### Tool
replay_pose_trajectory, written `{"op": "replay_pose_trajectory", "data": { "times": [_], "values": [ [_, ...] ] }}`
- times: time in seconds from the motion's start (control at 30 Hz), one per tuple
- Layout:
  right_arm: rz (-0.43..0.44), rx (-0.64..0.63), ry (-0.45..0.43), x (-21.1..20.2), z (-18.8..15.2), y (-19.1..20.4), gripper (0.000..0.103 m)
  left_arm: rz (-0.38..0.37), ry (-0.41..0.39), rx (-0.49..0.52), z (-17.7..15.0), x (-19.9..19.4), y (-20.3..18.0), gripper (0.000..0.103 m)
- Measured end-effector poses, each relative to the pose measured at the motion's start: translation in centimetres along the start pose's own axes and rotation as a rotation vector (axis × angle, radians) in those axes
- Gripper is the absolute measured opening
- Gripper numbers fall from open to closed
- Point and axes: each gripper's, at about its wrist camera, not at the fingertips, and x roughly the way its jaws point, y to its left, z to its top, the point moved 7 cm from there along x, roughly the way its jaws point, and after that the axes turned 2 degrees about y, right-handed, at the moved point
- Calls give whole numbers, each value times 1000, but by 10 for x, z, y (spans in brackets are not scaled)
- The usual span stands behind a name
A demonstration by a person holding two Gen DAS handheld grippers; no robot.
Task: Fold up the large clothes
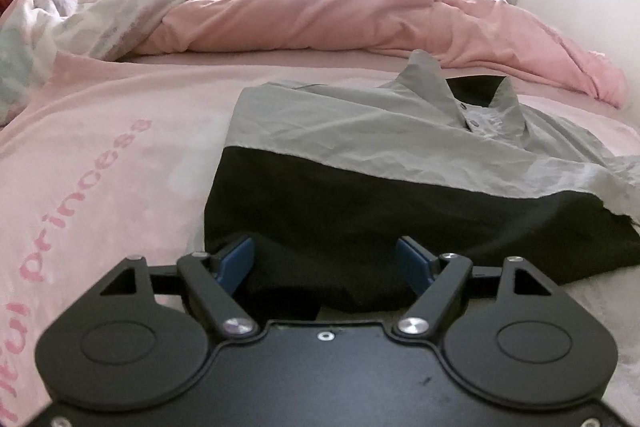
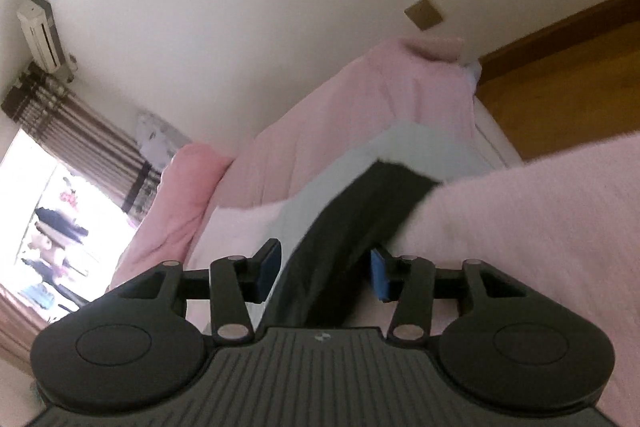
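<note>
One grey-and-black polo shirt (image 1: 360, 163) lies partly folded on the pink bed sheet (image 1: 120, 155), collar away from the left camera, long axis running front to back. Two grippers: the left gripper (image 1: 325, 263) gapes wide over the black hem, gripping nothing; the right gripper (image 2: 325, 269) stands half open astride blurred black cloth, pads clear

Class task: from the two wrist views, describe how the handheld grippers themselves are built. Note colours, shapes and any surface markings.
The left gripper and right gripper share one design: black linkage arms with silver pivot screws, blue finger pads, and two rounded black lobes, each with a circular disc. The left body is smooth black; the right body is ribbed with raised lines and has a small pale mark. No cables or sleeves show.
</note>
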Motion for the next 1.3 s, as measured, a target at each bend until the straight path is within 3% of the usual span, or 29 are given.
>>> {"op": "replay_pose_trajectory", "data": {
  "times": [0.13,0.2,0.27,0.3,0.37,0.47,0.6,0.67,0.77,0.9,0.93,1.0,1.03,1.1,1.13,1.2,1.3],
  "values": [
    [-30,-27,-30,3,1,4,56,12,-2,0,2,4,3,78],
    [-55,-40,-35,7,2,5,49,13,-3,-3,3,4,4,78],
    [-117,-74,-24,8,4,6,17,12,-3,-1,4,3,6,78],
    [-138,-93,-19,7,5,7,13,12,-1,0,4,3,6,78],
    [-124,-122,-31,1,9,16,6,11,2,3,3,1,7,78],
    [-93,-208,-69,-15,12,49,3,3,-2,-1,4,-3,9,78],
    [58,-375,-111,-53,-8,134,2,-15,-10,-11,7,-8,9,78],
    [171,-473,-109,-76,-36,188,2,-26,-17,-11,8,-10,9,78],
    [379,-650,-78,-115,-111,272,2,-42,-21,-11,8,-13,7,78],
    [696,-855,64,-176,-263,358,4,-64,-33,-31,7,-21,10,78],
    [765,-905,130,-189,-305,369,12,-70,-35,-41,7,-22,11,78],
    [852,-1013,279,-210,-391,377,38,-80,-35,-58,7,-26,15,78],
    [847,-1091,340,-214,-427,375,57,-82,-33,-63,7,-27,16,78],
    [804,-1261,421,-220,-486,360,44,-95,-25,-80,7,-28,20,78],
    [798,-1297,447,-222,-500,350,38,-104,-23,-89,7,-29,22,78],
    [767,-1261,527,-218,-501,334,38,-142,-20,-116,6,-29,25,78],
    [680,-1109,636,-199,-466,313,42,-217,-7,-185,5,-24,29,78]
  ]
}}
